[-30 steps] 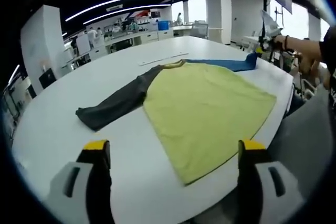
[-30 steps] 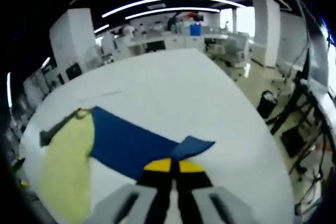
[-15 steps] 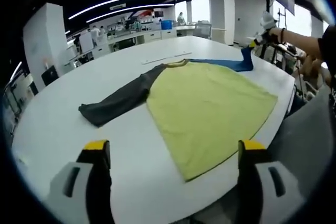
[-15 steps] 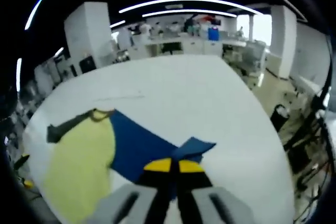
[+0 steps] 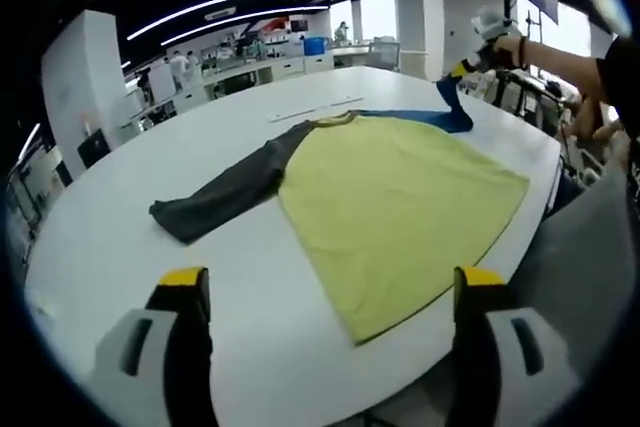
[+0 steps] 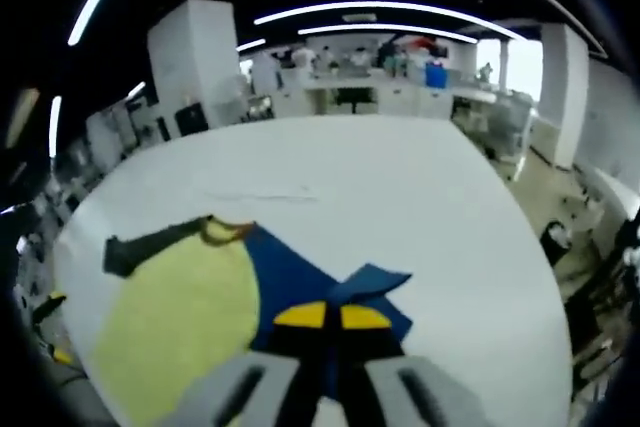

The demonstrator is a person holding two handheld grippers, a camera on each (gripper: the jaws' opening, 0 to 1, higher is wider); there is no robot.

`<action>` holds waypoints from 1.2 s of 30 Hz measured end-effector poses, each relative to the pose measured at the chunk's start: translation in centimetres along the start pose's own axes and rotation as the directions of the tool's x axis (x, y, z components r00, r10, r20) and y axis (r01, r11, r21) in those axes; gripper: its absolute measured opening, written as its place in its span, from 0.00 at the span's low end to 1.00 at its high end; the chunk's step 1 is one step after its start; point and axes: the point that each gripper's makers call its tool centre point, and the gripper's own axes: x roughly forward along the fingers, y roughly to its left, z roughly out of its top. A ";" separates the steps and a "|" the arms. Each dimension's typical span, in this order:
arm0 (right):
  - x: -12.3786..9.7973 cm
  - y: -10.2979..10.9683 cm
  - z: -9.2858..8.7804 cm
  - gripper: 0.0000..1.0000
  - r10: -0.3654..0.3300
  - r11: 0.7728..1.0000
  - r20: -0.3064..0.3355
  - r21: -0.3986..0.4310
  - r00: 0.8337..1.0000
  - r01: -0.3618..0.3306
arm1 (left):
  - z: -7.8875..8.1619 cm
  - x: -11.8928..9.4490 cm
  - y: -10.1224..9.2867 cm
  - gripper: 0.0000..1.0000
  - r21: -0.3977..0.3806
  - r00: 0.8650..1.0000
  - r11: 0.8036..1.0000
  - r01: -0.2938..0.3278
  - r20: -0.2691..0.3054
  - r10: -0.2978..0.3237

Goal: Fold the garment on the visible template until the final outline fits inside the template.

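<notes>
Right gripper view shows the right gripper (image 6: 323, 315) with its yellow-tipped jaws pinched together on the cuff of the blue sleeve (image 6: 300, 282), which rises off the white table (image 6: 400, 197) from the garment (image 6: 180, 312). Left gripper view shows the left gripper (image 5: 325, 282) with jaws spread wide and holding nothing, hovering over the near table edge beside the garment's yellow hem, while a hand (image 5: 505, 47) holds the other gripper raised beyond the garment's far corner. Beside the garment's dark sleeve (image 5: 215, 197) the tabletop lies bare.
</notes>
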 end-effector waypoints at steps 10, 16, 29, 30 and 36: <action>1.3 4.2 2.2 0.00 0.057 0.998 0.012 -0.042 0.998 -0.057 | -0.2 0.0 0.1 0.99 -0.006 1.000 1.000 0.003 -0.004 -0.003; 2.0 6.9 3.3 0.00 0.094 0.993 0.014 -0.069 0.995 -0.093 | -0.4 0.1 0.2 0.99 -0.011 1.000 1.000 0.008 -0.005 -0.008; 4.0 11.4 5.0 0.00 0.163 0.978 -0.001 -0.130 0.987 -0.162 | -0.7 0.3 0.3 0.99 -0.023 1.000 1.000 0.012 -0.007 -0.012; 4.1 11.6 5.1 0.00 0.164 0.978 -0.002 -0.132 0.986 -0.163 | -0.7 0.3 0.3 0.99 -0.026 1.000 1.000 0.015 -0.006 -0.015; 4.8 13.4 5.4 0.00 0.193 0.967 -0.013 -0.165 0.981 -0.193 | -0.7 0.5 0.0 0.99 -0.025 1.000 0.999 0.023 -0.009 -0.023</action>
